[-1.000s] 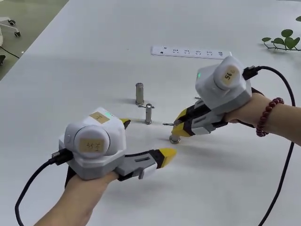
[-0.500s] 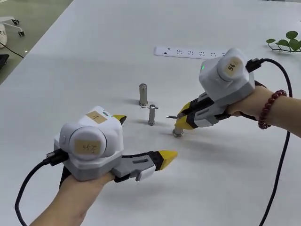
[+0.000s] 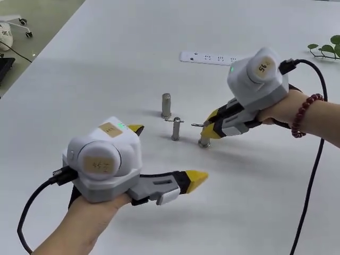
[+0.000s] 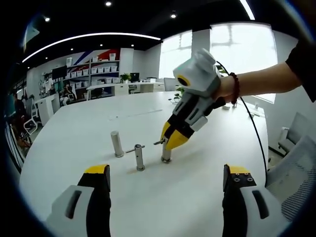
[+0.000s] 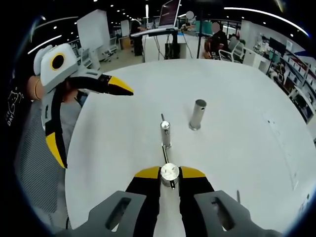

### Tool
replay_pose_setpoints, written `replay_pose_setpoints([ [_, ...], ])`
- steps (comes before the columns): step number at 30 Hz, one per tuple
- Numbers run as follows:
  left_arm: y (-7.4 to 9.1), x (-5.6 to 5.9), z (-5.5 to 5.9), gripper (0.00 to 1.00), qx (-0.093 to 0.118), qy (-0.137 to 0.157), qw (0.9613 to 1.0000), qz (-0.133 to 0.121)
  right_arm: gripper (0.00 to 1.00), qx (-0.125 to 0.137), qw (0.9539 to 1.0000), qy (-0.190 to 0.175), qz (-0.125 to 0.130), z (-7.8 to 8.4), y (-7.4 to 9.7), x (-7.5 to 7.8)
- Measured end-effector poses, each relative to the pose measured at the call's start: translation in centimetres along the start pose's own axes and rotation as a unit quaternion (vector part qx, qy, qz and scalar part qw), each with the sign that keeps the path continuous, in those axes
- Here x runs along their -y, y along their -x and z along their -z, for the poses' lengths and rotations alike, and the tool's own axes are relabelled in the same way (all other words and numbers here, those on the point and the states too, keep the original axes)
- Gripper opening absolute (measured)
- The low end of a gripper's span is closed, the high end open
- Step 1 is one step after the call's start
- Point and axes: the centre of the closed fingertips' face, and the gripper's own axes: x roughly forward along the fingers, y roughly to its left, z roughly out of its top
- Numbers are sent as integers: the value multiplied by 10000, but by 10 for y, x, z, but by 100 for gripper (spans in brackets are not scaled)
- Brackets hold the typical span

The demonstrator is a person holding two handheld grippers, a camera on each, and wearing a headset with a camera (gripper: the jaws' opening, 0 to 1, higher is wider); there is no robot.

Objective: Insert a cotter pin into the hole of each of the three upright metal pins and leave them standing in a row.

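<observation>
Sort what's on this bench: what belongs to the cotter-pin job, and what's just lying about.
Job:
far metal pin
middle metal pin, with a fitted cotter pin through it
near metal pin
held cotter pin, pinched in the right gripper
left gripper, open

Lying about:
power strip
plant sprig
</observation>
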Motion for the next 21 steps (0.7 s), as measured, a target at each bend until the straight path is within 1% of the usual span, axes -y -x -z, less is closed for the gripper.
replay_pose_setpoints([
  [1,0,0,0,95,-2,-22,10000,8,8,-6,10000,-6,-3,0,-1,1],
  [4,-2,0,5,96,-94,-69,9999,20,8,-30,10000,16,0,-1,-3,2],
  [9,-1,-1,6,97,-70,-25,10000,21,8,-49,10000,15,-15,0,-3,4],
  [16,-2,-2,7,98,-80,34,10000,17,8,-7,10000,-31,-42,2,-3,9],
  [18,-3,-2,7,98,-84,56,9999,31,8,5,10000,-35,-52,2,-3,8],
  [20,-3,-1,8,98,-90,38,9999,37,8,-2,10000,24,-82,2,-3,7],
  [21,-3,-1,8,98,-94,36,9999,42,8,-29,9999,119,-74,2,-3,7],
])
